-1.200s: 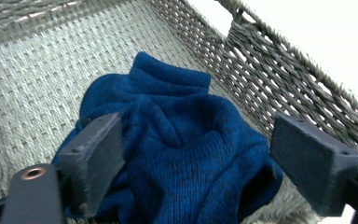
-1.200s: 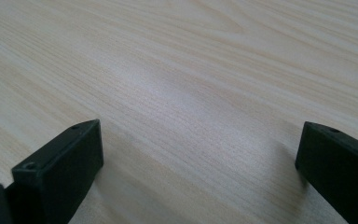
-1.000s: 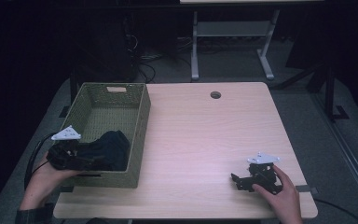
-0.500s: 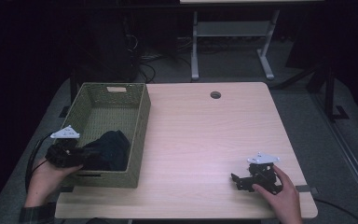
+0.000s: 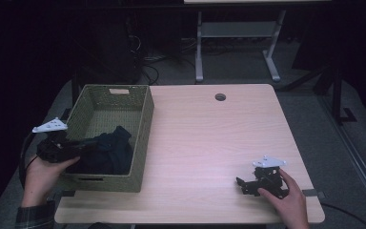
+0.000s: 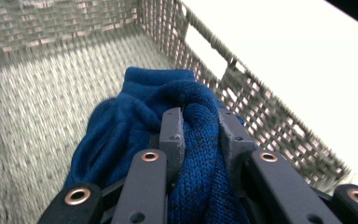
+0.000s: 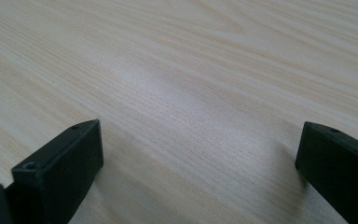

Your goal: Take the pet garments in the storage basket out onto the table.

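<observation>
Change: the left gripper [image 5: 78,145] is seen slightly drawn back toward the near-left wall of the basket since a second ago, and its jaws have just been closing on the garment.
Left gripper: its jaws are clamped on a fold of the dark blue knitted garment [image 6: 186,140] — the knit is pinched between the two pads.
Garment: it is bunched in the near part of the woven green basket [image 5: 145,107], resting on the basket floor.
Basket: it is placed at the left edge of the wooden table [image 5: 209,138].
Right gripper [image 5: 245,183]: it is rested on the table near the front right corner, well apart from the basket — its jaws are spread wide over bare wood.
</observation>
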Motion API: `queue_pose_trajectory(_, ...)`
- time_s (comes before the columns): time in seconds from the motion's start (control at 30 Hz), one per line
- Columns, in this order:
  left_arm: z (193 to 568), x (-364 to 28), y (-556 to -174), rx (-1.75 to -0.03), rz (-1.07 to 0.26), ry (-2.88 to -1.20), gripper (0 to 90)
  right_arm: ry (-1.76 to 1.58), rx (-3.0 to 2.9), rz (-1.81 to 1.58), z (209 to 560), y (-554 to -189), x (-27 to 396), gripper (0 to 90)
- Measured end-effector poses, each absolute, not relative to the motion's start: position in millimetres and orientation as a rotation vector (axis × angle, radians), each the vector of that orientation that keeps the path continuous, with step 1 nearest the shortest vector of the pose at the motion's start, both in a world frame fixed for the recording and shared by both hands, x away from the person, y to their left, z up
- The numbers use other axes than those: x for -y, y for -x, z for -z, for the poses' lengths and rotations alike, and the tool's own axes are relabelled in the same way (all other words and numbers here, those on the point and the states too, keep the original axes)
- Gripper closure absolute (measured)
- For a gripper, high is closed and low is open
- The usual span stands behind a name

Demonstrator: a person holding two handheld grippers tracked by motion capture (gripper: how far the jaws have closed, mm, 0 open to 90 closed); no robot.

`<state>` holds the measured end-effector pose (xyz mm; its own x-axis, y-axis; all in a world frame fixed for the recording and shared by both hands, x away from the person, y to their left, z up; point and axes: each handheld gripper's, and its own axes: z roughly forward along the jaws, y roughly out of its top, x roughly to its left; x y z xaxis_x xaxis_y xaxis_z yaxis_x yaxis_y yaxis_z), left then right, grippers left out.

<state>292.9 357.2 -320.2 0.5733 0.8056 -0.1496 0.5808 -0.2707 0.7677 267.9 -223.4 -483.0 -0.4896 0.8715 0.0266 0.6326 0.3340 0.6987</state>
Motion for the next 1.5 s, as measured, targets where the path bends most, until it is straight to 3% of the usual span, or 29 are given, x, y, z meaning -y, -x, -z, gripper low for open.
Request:
queue_pose_trajectory(1.07,257,-340,-324,-0.970,-0.407,-1.751,74.9,-1.336,-2.249,-0.939,483,-268,223,0.4)
queue_pose_trajectory(1.5,227,-312,-339,-0.881,-0.406,-1.744,75.0,-1.337,-2.249,-0.939,483,-268,223,0.4)
